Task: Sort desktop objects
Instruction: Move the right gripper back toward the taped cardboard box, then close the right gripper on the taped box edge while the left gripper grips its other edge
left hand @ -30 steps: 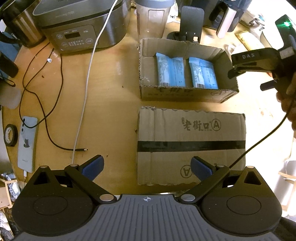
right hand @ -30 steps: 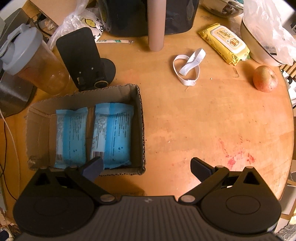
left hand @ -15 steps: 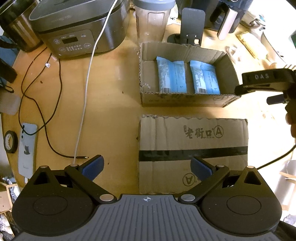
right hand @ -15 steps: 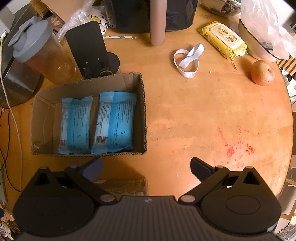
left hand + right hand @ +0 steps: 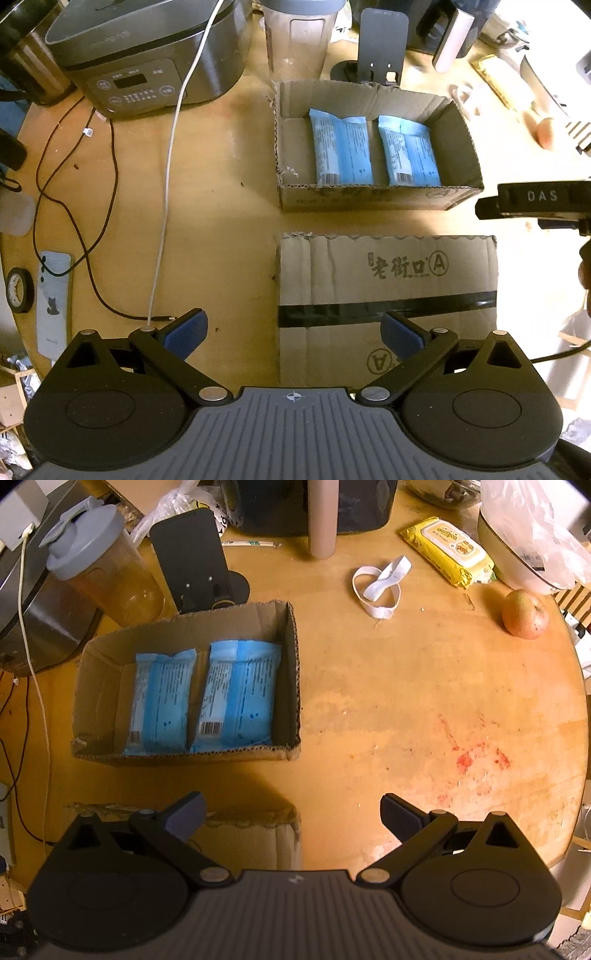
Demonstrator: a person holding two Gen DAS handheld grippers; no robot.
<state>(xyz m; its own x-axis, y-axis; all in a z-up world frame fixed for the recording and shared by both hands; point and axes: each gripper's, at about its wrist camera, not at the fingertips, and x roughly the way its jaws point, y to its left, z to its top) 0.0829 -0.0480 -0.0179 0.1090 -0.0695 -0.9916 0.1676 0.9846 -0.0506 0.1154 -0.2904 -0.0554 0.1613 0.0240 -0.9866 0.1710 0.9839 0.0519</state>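
Observation:
An open cardboard box (image 5: 461, 155) holds two blue packets (image 5: 341, 151) side by side; it also shows in the right wrist view (image 5: 99, 664) with the packets (image 5: 236, 698). A closed cardboard box (image 5: 384, 291) with black tape lies in front of it, its top edge showing in the right wrist view (image 5: 251, 823). My left gripper (image 5: 291, 334) is open and empty above the closed box's near left part. My right gripper (image 5: 291, 812) is open and empty, right of the closed box; its body shows at the right in the left wrist view (image 5: 535, 203).
A rice cooker (image 5: 147, 55), a white cable (image 5: 166, 184), a black cable (image 5: 107, 221), a phone (image 5: 53, 299) and a tape roll (image 5: 16, 290) lie left. A shaker bottle (image 5: 99, 579), phone stand (image 5: 195, 568), white band (image 5: 380, 583), yellow wipes pack (image 5: 450, 550) and apple (image 5: 524, 614) lie behind.
Both grippers have pulled back toward me, away from the open box. The closed box's edge has come into the right wrist view. Both stay open.

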